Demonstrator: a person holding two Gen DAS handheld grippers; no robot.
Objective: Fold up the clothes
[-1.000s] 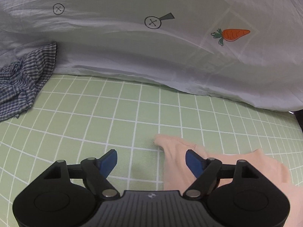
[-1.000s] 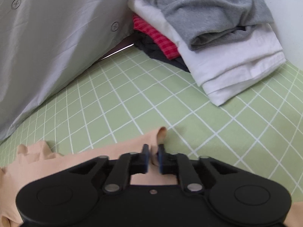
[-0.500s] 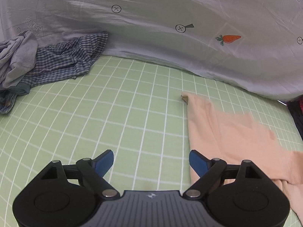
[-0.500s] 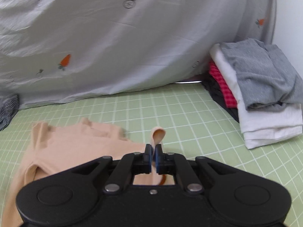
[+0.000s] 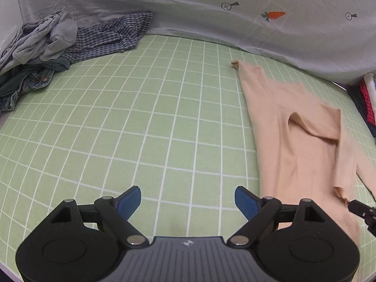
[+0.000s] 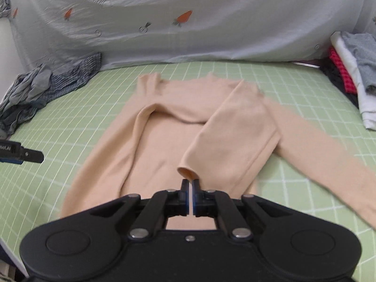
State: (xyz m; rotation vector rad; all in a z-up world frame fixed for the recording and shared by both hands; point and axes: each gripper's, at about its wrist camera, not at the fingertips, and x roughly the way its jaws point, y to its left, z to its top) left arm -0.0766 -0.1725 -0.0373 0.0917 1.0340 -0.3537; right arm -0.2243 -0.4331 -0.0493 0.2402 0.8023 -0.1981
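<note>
- Peach sweater (image 6: 178,122) cuff is pinched in the right claw (image 6: 190,183), whose fingers are closed down to a thin slit right on the sleeve end, with the open cuff sticking up just past the tips.
- That sleeve (image 6: 225,127) runs from the claw diagonally across the sweater's body, folded over the front.
- Rest of the sweater lies spread on the green grid mat (image 6: 70,108), neck end toward the far side; the other sleeve is doubled over on the left side, and a blurry peach stretch trails off to the right edge.
- Left claw (image 5: 188,202) is wide open, blue pads (image 5: 244,202) far apart, nothing in it, hovering over bare mat (image 5: 141,117) just left of the sweater (image 5: 303,145).
- From the left wrist view, the sweater sits along the right side, and a tip of the right claw peeks in at the right edge.
- Further out: a crumpled pile of unfolded clothes (image 5: 47,47) (grey, checked, denim) at the far left, and a folded stack (image 6: 350,70) (grey, white, red) at the far right.
- Behind it all hangs a pale sheet with carrot prints (image 6: 185,16).
</note>
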